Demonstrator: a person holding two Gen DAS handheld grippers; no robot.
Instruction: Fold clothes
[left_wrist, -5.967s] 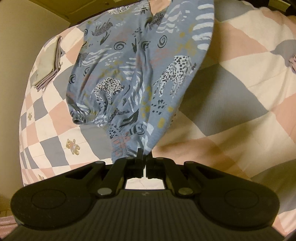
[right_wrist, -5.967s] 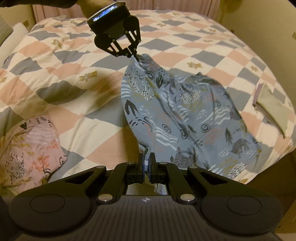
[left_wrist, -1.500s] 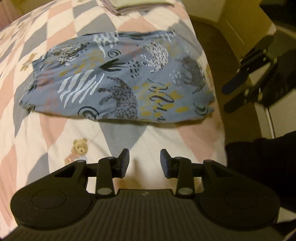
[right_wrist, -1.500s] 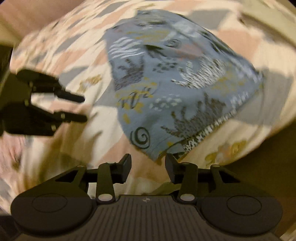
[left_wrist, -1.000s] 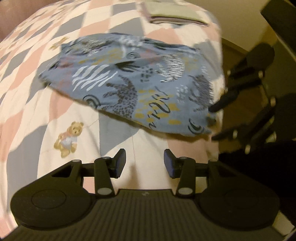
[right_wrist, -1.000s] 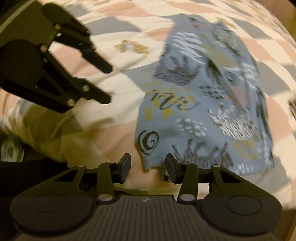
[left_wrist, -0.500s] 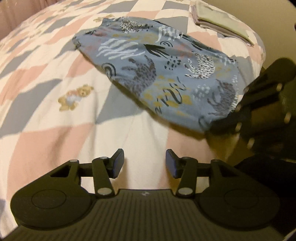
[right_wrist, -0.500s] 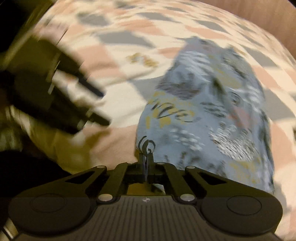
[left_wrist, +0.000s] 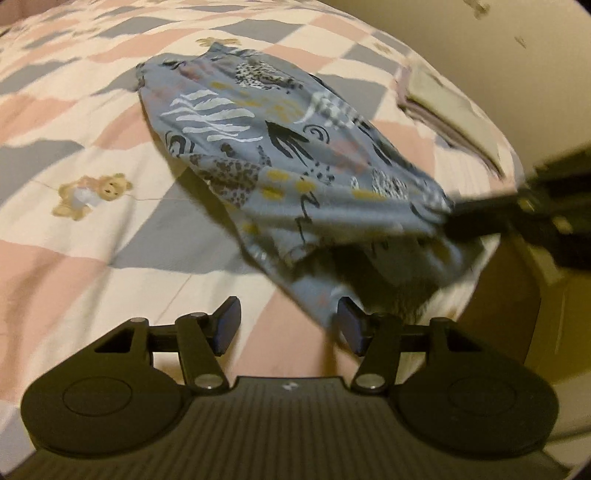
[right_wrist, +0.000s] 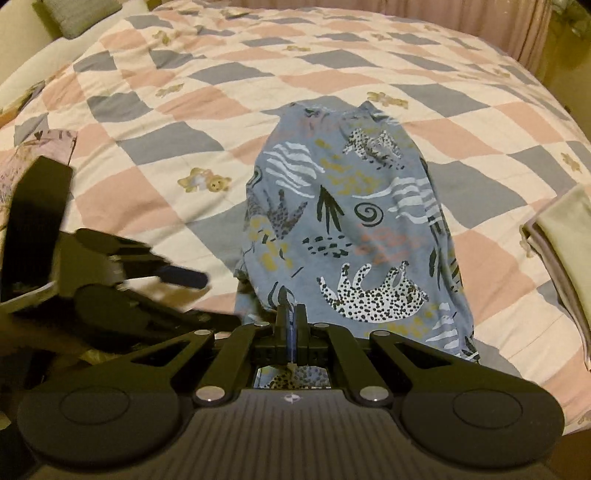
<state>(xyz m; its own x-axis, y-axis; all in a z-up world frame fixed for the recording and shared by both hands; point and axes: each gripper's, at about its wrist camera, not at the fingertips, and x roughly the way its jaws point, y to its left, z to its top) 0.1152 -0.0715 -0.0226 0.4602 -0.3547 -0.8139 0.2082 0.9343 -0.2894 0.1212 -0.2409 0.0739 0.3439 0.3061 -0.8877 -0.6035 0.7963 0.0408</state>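
A bed covered with a quilt (right_wrist: 207, 122) in pink, grey and cream checks, dotted with small teddy-bear prints, fills both views, under dim yellowish light. At the far left of the right wrist view a pink patterned garment (right_wrist: 22, 162) lies on the quilt. Next comes the left gripper (left_wrist: 286, 328), fingers spread wide and holding nothing, hovering just beside the raised near corner of the cloth. In the middle lies the task's garment, a blue piece printed with leopards, stripes and swirls (right_wrist: 354, 229); most of it rests flat on the quilt near the bed's edge, with its near hem lifted. The right gripper (right_wrist: 291, 321) has its fingers pressed together on that hem, pinching the fabric and pulling it up. At the far right a folded stack of greenish and mauve cloth (right_wrist: 561, 236) sits on the bed's corner, well apart from the blue piece.

Held by one corner only, the hem may sag and fold crooked, or the thin fabric may slip from the pinch. Because the garment sits close to the edge, a hard tug could drag it off the bed. The open left gripper could also catch the loose underlayer.

No brand, label or readable writing shows anywhere.
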